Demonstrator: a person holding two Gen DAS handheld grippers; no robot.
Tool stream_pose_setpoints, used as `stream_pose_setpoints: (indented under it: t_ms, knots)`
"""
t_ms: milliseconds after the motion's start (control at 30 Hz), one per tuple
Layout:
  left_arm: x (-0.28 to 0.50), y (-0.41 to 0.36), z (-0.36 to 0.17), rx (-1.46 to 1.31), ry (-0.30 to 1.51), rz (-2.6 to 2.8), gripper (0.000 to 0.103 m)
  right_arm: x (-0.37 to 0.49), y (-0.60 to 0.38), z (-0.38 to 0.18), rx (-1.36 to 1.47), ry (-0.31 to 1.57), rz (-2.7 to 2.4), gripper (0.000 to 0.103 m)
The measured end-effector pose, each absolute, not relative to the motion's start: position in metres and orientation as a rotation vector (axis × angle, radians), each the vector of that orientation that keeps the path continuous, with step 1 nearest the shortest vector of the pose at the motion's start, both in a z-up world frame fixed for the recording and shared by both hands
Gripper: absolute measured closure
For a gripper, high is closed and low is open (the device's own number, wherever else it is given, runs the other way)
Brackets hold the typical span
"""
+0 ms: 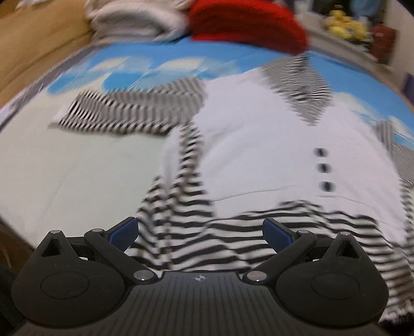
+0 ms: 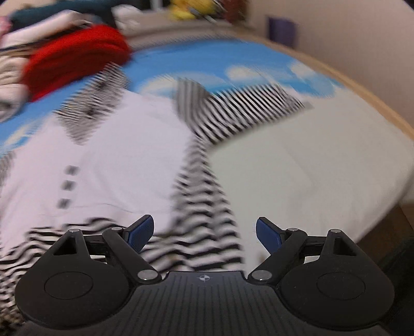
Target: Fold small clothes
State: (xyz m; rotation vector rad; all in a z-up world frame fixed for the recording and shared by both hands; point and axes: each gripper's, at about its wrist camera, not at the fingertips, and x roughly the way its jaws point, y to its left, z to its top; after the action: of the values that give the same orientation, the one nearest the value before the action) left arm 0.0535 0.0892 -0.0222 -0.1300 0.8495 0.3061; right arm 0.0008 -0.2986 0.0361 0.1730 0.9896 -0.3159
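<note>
A small white garment (image 1: 258,134) with black-and-white striped sleeves, collar and hem lies spread flat on the bed, three dark buttons down its front. In the left wrist view my left gripper (image 1: 200,232) hovers open just above the striped hem near the garment's left side seam. In the right wrist view the same garment (image 2: 124,144) fills the left half, and my right gripper (image 2: 204,234) is open over the striped hem at its right side seam. Nothing sits between either pair of fingers. Both views are motion-blurred.
The bed sheet (image 1: 77,165) is pale with a blue sky-and-cloud print farther back. A red folded garment (image 1: 245,23) and a pile of pale clothes (image 1: 134,20) lie at the far end. A wooden bed edge (image 2: 383,108) curves along the right.
</note>
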Motion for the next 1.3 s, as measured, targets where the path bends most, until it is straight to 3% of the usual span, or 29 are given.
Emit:
stream_pose_setpoints:
  t_ms: [200,233,267,300,367,400,667,800,833,900,967,1100,1167,1300]
  knots:
    - [0.061,0.129,-0.055,-0.232,1.025,0.427,0.005,-0.001,-0.316,-0.008,0.242,1.108,-0.365,0.026]
    - [0.061,0.132,-0.061,-0.251,1.054,0.433,0.016,-0.002,-0.314,-0.009,0.242,1.1,-0.358,0.028]
    - [0.061,0.136,-0.067,-0.271,1.074,0.435,0.034,-0.002,-0.311,-0.009,0.231,1.085,-0.332,0.041]
    - [0.06,0.135,-0.07,-0.287,1.101,0.435,0.045,-0.001,-0.308,-0.008,0.233,1.075,-0.285,0.066]
    - [0.053,0.136,-0.069,-0.317,1.099,0.415,0.083,0.001,-0.308,-0.004,0.27,1.061,-0.221,0.094]
    - [0.054,0.133,-0.07,-0.318,1.101,0.397,0.093,0.0,-0.31,-0.002,0.274,1.051,-0.221,0.097]
    - [0.019,0.095,-0.038,-0.299,1.064,0.258,0.095,-0.001,-0.349,0.022,0.274,0.989,-0.358,0.098]
    - [0.012,0.122,-0.044,-0.321,1.101,0.424,0.095,0.0,-0.337,0.005,0.28,1.129,-0.241,0.093]
    - [0.013,0.125,-0.042,-0.333,1.107,0.428,0.093,-0.001,-0.332,0.002,0.26,1.143,-0.227,0.092]
    - [0.012,0.118,-0.032,-0.311,1.084,0.426,0.084,-0.003,-0.323,0.005,0.208,1.137,-0.235,0.081]
    - [0.01,0.101,-0.014,-0.213,1.003,0.427,0.07,-0.002,-0.324,0.011,0.229,1.115,-0.257,0.076]
    - [0.014,0.074,0.008,-0.131,0.884,0.289,0.068,-0.006,-0.33,0.013,0.278,1.108,-0.245,0.072]
    - [0.015,0.067,0.002,-0.181,0.929,0.228,0.068,-0.005,-0.33,-0.005,0.267,1.203,-0.238,0.067]
    - [0.025,0.066,-0.036,-0.262,1.184,0.233,0.067,-0.007,-0.326,0.008,0.249,1.144,-0.251,0.064]
